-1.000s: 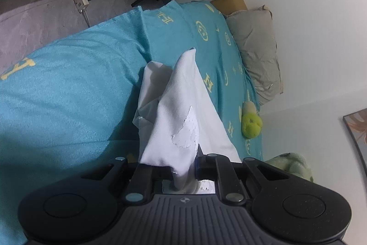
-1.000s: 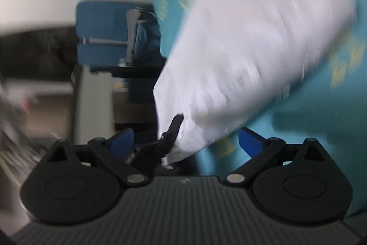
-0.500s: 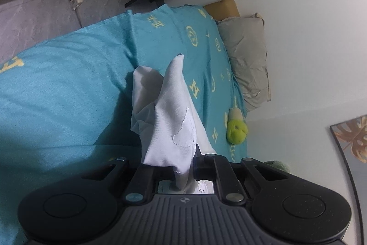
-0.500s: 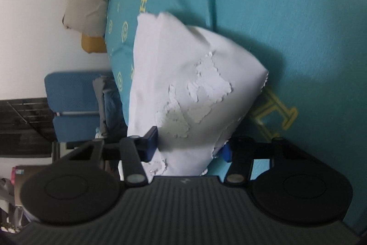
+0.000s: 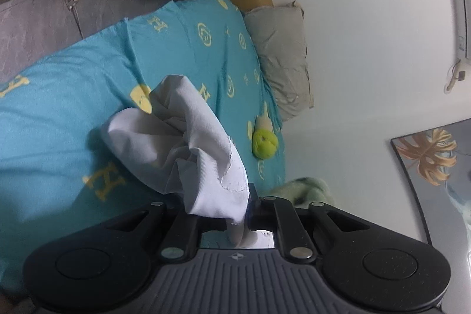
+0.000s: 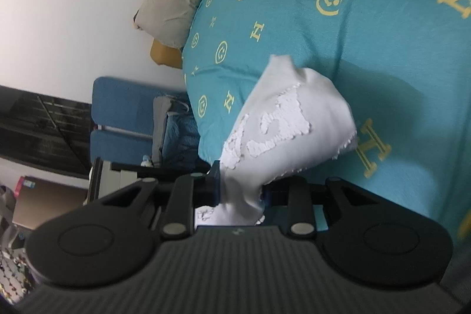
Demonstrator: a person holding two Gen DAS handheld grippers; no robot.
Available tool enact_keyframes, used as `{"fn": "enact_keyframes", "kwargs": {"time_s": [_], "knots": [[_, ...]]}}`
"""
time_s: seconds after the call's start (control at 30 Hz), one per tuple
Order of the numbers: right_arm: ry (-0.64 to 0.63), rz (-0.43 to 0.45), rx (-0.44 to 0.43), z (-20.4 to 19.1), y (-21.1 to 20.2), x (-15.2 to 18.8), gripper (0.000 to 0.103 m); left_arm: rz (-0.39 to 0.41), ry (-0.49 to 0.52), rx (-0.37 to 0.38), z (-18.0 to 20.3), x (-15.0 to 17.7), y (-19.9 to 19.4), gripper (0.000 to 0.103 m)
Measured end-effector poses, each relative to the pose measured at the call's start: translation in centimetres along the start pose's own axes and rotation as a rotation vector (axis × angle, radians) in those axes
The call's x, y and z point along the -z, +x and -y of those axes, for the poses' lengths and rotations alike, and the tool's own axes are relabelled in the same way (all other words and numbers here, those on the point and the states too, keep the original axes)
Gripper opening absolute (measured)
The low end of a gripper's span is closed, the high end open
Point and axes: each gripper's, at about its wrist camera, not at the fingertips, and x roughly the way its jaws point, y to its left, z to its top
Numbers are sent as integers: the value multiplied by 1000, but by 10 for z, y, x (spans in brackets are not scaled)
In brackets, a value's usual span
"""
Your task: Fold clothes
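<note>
Item, your left gripper (image 5: pixel 235 221): jaws drawn in to a narrow gap and pinched on a bunched edge of the white garment (image 5: pixel 188 149). The cloth fills the space between the jaws and a short tail pokes out behind them toward the camera.

Item, your right gripper (image 6: pixel 240 190): jaws likewise closed in on a gathered edge of the same white garment (image 6: pixel 291 122), with cloth packed between the blue-tipped fingers (image 6: pixel 214 181) and spilling back toward the gripper body.

Item, the white garment: held by both grippers over the teal bedsheet (image 5: pixel 59 114), crumpled and folded on itself. From the left wrist its far part seems to sag onto the sheet; whether it rests there is not certain. From the right wrist a rough raised white print faces you, and a frayed edge shows at the garment's right side.

Item, surroundings: teal bedsheet (image 6: pixel 382 49) with yellow letters and smiley marks; beige pillow (image 5: pixel 279 49) against the white wall (image 5: pixel 368 19); green plush toy (image 5: pixel 265 141) lying on the sheet near the pillow, well apart from the garment; blue chair (image 6: pixel 117 114) beside the bed.
</note>
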Motion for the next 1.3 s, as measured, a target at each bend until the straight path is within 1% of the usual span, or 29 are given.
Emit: {"fn": "enact_keyframes", "kwargs": {"time_s": [0.07,0.13,0.23,0.3,0.4,0.47,0.6,0.7,0.8,0.87,0.93,1.03,1.1,1.2,1.23,1.3], "knots": [[11,4,-26,0,-24,-3,30,-38,28,-4,17,4,-6,12],[16,15,-52,-4,-43,-12,30,-69,55,7,41,8,-7,12],[13,30,-84,-14,-70,-35,30,-90,102,25,89,15,2,12],[-8,48,-100,-25,-86,-56,29,-96,139,39,125,20,13,12],[-11,98,-141,-43,-116,-98,30,-122,160,79,182,28,41,12],[-31,146,-169,-59,-136,-132,30,-139,201,114,226,37,65,12],[-120,257,-195,-95,-184,-210,30,-180,267,203,315,55,121,12],[-175,363,-191,-116,-220,-267,30,-218,312,265,374,78,172,12],[-211,469,-138,-117,-246,-309,29,-244,403,321,418,110,220,12],[-226,529,-108,-111,-260,-332,29,-250,460,355,422,133,250,12],[-220,567,-86,-91,-267,-346,29,-261,509,386,423,156,280,12],[-197,600,-36,-48,-271,-354,29,-354,466,378,385,184,314,13],[-181,592,0,-17,-270,-346,29,-420,437,368,352,197,324,13],[-178,556,58,23,-266,-320,29,-465,474,351,306,215,318,13],[-179,546,76,33,-264,-308,29,-467,499,347,293,220,312,13],[-174,544,88,55,-264,-285,29,-479,536,326,270,229,302,14]]}}
